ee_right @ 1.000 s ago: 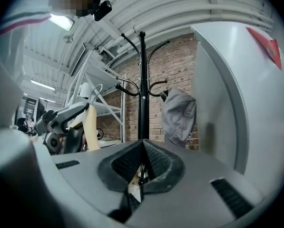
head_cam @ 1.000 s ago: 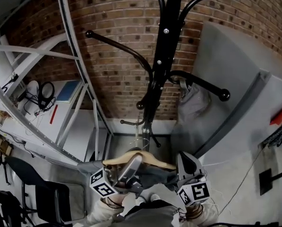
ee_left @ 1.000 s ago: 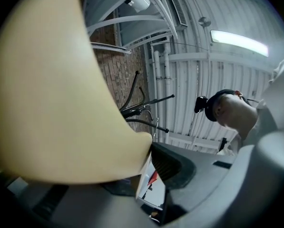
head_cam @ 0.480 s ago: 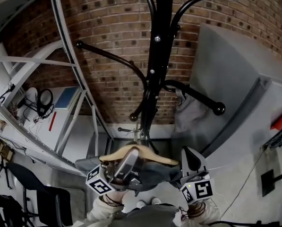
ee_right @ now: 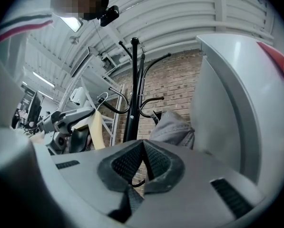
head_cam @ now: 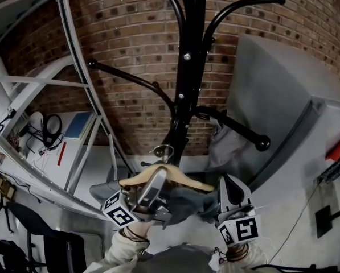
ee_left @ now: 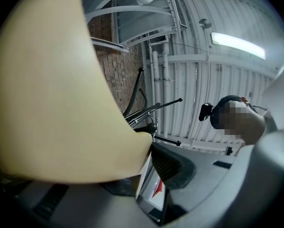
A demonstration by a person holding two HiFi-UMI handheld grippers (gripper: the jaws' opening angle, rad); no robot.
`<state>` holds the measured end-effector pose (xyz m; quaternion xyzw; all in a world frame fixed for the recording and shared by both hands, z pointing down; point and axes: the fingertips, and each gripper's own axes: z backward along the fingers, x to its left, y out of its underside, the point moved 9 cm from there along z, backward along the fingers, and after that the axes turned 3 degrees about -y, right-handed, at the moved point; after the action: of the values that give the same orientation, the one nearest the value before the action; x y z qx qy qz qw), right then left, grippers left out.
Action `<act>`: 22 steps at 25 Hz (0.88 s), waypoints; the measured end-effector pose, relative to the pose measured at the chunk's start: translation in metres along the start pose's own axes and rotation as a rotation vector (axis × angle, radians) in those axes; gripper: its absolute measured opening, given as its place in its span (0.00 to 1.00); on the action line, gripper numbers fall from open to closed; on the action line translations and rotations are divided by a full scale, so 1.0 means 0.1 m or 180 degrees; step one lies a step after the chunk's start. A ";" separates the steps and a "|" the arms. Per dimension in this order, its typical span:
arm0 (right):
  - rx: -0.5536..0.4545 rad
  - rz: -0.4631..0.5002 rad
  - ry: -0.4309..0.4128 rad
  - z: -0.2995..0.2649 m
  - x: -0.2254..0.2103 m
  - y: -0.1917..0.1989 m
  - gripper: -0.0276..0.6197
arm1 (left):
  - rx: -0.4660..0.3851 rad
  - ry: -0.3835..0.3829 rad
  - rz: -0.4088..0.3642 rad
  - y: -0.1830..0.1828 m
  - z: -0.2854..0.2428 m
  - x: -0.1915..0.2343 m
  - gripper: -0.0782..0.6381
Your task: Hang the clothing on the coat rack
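Grip on the hanger [head_cam: 184, 179] is taken by your left gripper [head_cam: 156, 182], whose jaws are clamped across the wooden bar near its middle. This leaves the hook [head_cam: 165, 150] free on top and facing the rack [head_cam: 188, 73]. The clothing [head_cam: 187, 203] is draped over the bar and hangs below it, between your two grippers and low in front of the post, not yet on any arm. Your right gripper [head_cam: 227, 182] has its jaws closed pad to pad, with no cloth visible between them. It sits just beside the right end of the clothing, probably to steady the load. A grey garment [head_cam: 229, 141] already occupies the lower right arm. Compared with one second ago, both grippers and the hanger are higher, and the hook is nearer the post.
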<state>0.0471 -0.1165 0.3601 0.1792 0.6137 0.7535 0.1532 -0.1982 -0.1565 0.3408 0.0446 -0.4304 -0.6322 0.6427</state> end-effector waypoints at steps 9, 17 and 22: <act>0.0068 -0.0118 0.0005 -0.19 -0.04 0.15 0.08 | 0.0020 -0.0029 0.0120 0.00 -0.09 0.30 0.25; 0.0128 -0.0137 0.0019 -0.26 -0.03 0.21 0.08 | 0.0025 -0.0056 0.0282 0.08 -0.09 0.53 0.25; 0.0154 -0.0152 0.0043 -0.26 -0.04 0.24 0.08 | 0.0015 -0.0054 0.0338 0.14 -0.04 0.62 0.25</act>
<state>0.0383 -0.1462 0.3789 0.1630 0.6370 0.7357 0.1626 -0.1952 -0.2084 0.3773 0.0178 -0.4391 -0.5965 0.6716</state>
